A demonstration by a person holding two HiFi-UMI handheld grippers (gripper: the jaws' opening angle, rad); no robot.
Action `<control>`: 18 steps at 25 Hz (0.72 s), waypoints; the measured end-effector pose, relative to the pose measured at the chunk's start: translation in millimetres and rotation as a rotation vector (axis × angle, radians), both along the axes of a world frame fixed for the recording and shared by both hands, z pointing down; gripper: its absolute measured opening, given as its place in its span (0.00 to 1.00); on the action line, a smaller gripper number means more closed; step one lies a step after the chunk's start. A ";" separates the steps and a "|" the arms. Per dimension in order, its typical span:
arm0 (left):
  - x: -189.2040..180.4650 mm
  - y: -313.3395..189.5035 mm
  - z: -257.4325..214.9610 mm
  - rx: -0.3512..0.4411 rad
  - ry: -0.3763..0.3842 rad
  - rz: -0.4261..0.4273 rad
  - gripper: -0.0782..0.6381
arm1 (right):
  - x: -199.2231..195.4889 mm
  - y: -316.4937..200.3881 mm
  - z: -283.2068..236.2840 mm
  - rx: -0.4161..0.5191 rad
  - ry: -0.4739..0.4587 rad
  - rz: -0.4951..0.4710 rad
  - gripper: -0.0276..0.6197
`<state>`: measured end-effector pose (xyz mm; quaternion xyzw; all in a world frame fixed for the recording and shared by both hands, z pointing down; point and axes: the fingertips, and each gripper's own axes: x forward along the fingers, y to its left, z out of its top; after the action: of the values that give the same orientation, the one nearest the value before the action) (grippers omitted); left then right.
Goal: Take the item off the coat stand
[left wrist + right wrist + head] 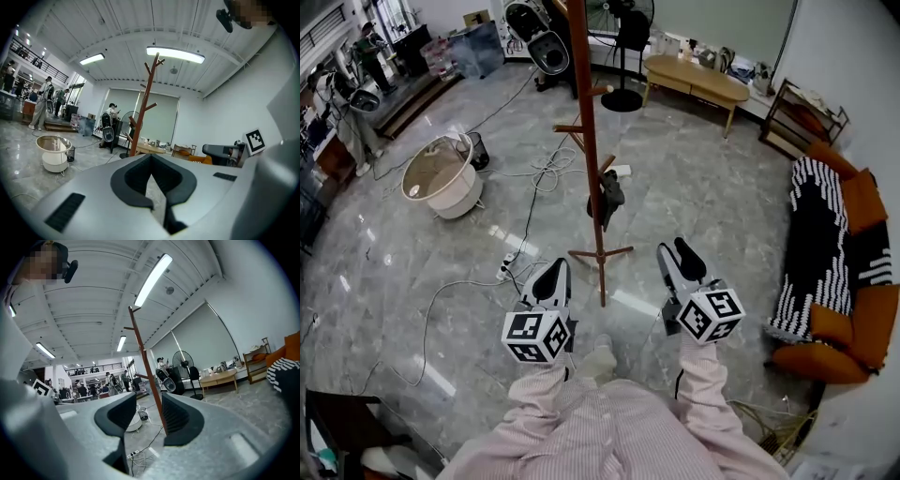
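1. The item (pixel 607 197) is dark, limp and crumpled-looking, probably cloth or soft leather. In the head view it hangs low on the coat stand (pixel 590 112), on the pole's 3 o'clock side. It is at about 12 o'clock from both grippers and well apart from them.
2. The left gripper (pixel 553 270) has its jaws together with nothing between them. The right gripper (pixel 675 249) has its jaws apart and empty, and the pole only shows far off through the gap.
3. Risk: the stand is a slim, reddish-brown wooden pole on thin crossed feet. Pulling the item sideways, rather than lifting it off its peg, would likely tip the stand.
4. Risk: the item is floppy and shapeless. A pinch on a loose fold may slip, or may leave it snagged on the angled peg.
5. Risk: with its jaws together, the left gripper can take hold of nothing until it opens.
6. Risk: cables (pixel 546 173) trail over the glossy grey stone floor (pixel 712 178) at 10 o'clock from the stand's feet. Stepping closer could catch one.
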<state>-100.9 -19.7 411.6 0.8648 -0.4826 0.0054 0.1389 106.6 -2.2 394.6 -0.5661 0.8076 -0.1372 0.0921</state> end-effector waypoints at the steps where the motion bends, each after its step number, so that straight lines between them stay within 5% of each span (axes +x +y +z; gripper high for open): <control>1: 1.3 -8.8 0.4 -0.003 0.000 0.003 0.11 | 0.3 -8.2 1.1 -0.005 0.000 0.000 0.28; 18: 14.8 -124.0 26.0 -0.072 0.001 0.052 0.11 | -10.9 -131.3 26.3 -0.060 0.003 -0.026 0.34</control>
<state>-86.1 -143.7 437.6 0.8714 -0.4594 0.0258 0.1702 95.7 -133.5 420.9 -0.5581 0.8106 -0.1617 0.0721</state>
